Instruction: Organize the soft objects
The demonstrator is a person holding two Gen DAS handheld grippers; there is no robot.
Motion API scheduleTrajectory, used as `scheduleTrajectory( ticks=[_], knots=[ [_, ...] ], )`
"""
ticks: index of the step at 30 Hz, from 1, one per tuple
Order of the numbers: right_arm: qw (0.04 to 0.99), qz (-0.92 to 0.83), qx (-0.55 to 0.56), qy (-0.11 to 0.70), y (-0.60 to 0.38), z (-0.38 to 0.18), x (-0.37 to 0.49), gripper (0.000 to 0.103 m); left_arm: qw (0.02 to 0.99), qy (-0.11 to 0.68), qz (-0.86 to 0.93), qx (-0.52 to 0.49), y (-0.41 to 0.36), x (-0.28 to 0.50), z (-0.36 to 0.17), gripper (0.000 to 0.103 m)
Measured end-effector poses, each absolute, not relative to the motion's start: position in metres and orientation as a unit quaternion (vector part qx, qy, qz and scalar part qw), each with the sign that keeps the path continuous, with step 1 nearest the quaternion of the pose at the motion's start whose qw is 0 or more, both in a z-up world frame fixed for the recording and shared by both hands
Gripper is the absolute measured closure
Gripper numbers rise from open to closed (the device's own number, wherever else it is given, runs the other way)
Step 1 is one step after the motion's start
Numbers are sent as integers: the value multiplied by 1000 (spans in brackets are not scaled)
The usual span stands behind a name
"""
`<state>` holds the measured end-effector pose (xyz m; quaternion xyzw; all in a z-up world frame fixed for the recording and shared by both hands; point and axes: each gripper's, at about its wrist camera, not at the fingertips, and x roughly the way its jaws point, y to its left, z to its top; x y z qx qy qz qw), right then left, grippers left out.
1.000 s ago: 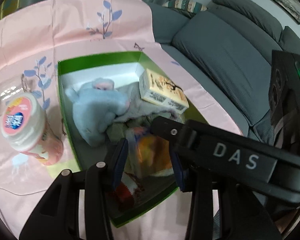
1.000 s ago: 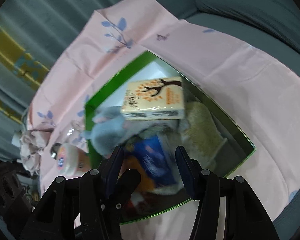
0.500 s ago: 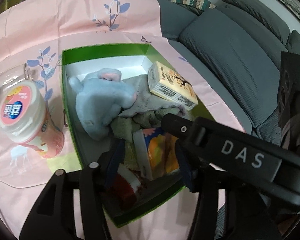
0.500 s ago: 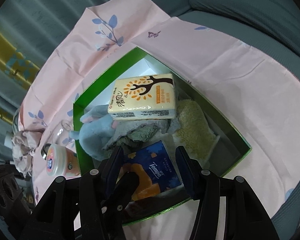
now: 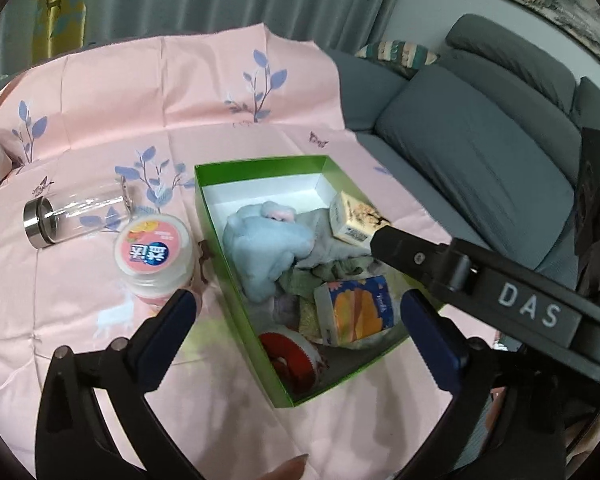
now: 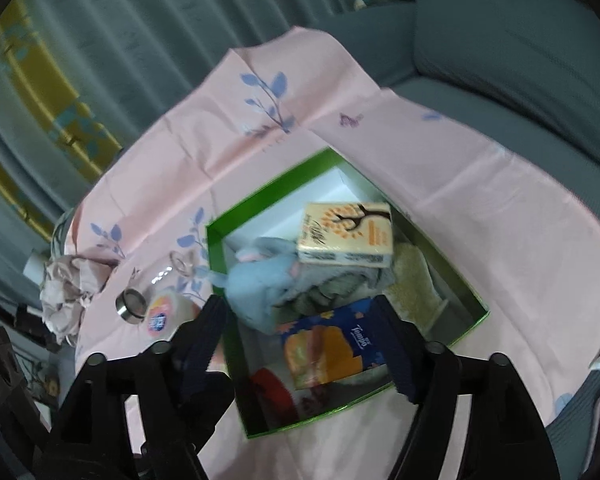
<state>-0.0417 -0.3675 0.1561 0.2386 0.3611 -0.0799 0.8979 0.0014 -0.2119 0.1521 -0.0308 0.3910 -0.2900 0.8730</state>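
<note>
Where towels (image 5: 332, 272) overlap, contents indistinct.

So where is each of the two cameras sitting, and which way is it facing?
Left wrist: on the left gripper, looking down at the green box; the right gripper's arm crosses at right.
Right wrist: on the right gripper, above the same box, its own fingers showing.
Shared: box, blue plush toy, orange tissue pack.

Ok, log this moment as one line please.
left tongs: open, empty | right tongs: open, empty | green box: blue plush, two tissue packs inside | wipes tub: outside box
</note>
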Motion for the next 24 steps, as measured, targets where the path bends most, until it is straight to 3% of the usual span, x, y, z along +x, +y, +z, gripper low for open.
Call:
scheduleTrajectory(
  ticks=[3,7,24],
  knots=[
    [912,-81,212,342,-357,173,-52,26,879,382,-281,-46,-200,-5,162,1],
    [930,-78,187,307,-346,194,-70,13,888,367,-272,-54,-185,-14,179,1],
    [943,-90,160,277,-332,217,-92,12,912,346,-219,-27,-167,-32,193,1]
  ],
)
